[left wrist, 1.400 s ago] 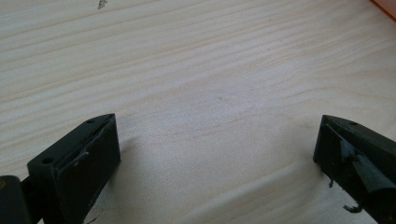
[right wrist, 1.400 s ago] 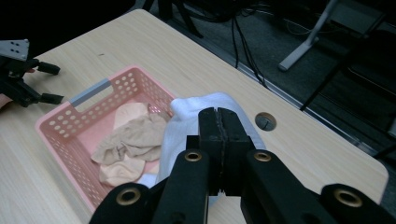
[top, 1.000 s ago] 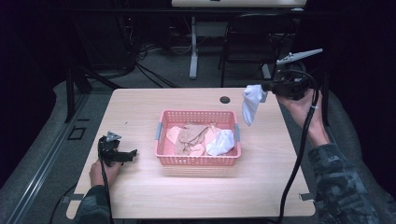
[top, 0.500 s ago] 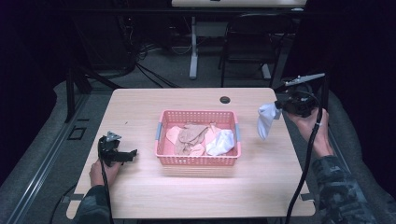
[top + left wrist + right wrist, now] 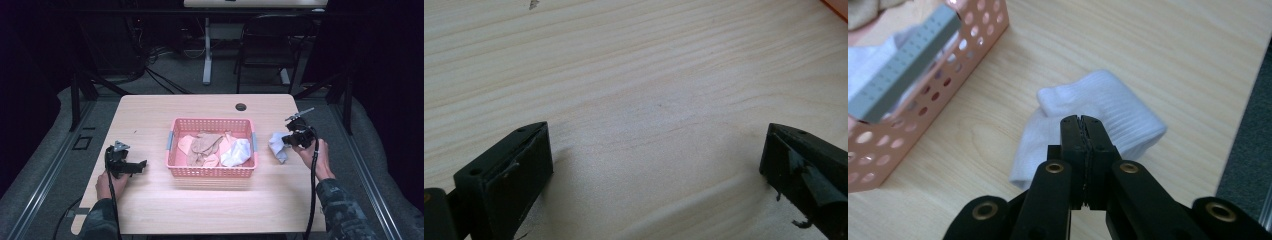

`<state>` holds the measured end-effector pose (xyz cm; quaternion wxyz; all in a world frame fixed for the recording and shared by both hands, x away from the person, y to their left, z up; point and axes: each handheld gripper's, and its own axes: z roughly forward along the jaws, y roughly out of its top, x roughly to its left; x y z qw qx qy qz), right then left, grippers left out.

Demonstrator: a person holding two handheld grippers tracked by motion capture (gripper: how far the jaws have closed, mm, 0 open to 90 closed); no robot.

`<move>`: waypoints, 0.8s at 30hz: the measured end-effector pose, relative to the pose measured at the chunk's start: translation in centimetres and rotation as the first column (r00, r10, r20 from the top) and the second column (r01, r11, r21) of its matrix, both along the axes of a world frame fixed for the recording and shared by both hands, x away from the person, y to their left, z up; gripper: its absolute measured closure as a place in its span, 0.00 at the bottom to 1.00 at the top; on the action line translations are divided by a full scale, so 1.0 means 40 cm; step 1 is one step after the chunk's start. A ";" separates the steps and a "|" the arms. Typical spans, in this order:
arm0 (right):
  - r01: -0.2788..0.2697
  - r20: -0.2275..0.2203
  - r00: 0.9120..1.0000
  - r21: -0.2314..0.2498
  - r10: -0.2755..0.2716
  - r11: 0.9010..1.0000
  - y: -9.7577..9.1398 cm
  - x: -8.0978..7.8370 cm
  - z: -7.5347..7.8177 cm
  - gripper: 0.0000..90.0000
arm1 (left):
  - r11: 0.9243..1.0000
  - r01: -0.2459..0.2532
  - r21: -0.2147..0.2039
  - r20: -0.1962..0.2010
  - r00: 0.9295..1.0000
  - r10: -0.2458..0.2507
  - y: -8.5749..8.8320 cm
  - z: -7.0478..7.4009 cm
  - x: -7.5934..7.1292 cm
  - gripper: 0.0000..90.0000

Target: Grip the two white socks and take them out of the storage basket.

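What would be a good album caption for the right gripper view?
Right gripper, jaws shut on a white sock, lowers it to the wooden table beside the pink basket.

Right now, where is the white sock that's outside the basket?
In the high view the white sock lies on the table just right of the pink basket, pinched in the right tongs.

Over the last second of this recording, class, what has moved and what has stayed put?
The right gripper, shut on a white sock, has come down from well above the table's far right corner to its right edge, beside the pink basket; the sock now touches the wood. Nothing was released. The left gripper, jaws open, the basket and the clothes in it stayed as they were.
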<state>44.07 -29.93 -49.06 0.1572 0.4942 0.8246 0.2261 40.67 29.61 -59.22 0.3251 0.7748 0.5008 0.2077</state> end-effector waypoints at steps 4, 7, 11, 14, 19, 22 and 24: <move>0.000 -0.038 0.999 -0.002 0.000 1.000 0.006 0.005 -0.040 0.99 | 1.000 0.000 0.000 -0.001 1.000 0.000 0.000 0.000 0.000 0.00; -0.002 -0.078 0.997 0.016 0.004 1.000 0.007 0.008 -0.070 0.99 | 1.000 0.000 0.000 0.000 1.000 0.000 0.000 0.000 0.000 0.00; 0.004 -0.099 0.995 0.030 -0.001 1.000 0.000 0.007 -0.090 0.97 | 1.000 -0.001 -0.001 -0.001 1.000 0.001 0.000 0.000 0.000 0.00; 0.012 -0.076 0.997 0.075 -0.006 0.997 -0.008 -0.002 -0.077 0.78 | 1.000 0.000 0.000 -0.001 1.000 0.000 0.000 0.000 0.000 0.00; -0.028 -0.033 0.999 0.104 0.032 0.994 -0.002 -0.023 -0.002 0.45 | 1.000 -0.001 -0.001 -0.001 1.000 0.001 0.000 0.000 0.000 0.00; -0.066 0.007 0.998 0.097 0.066 0.993 0.010 -0.037 0.043 0.36 | 1.000 -0.001 -0.001 -0.001 1.000 0.001 0.000 0.000 0.000 0.00; -0.086 0.034 0.996 0.101 0.083 0.991 0.024 -0.046 0.074 0.31 | 1.000 0.000 0.000 -0.001 1.000 0.000 0.000 0.000 0.000 0.00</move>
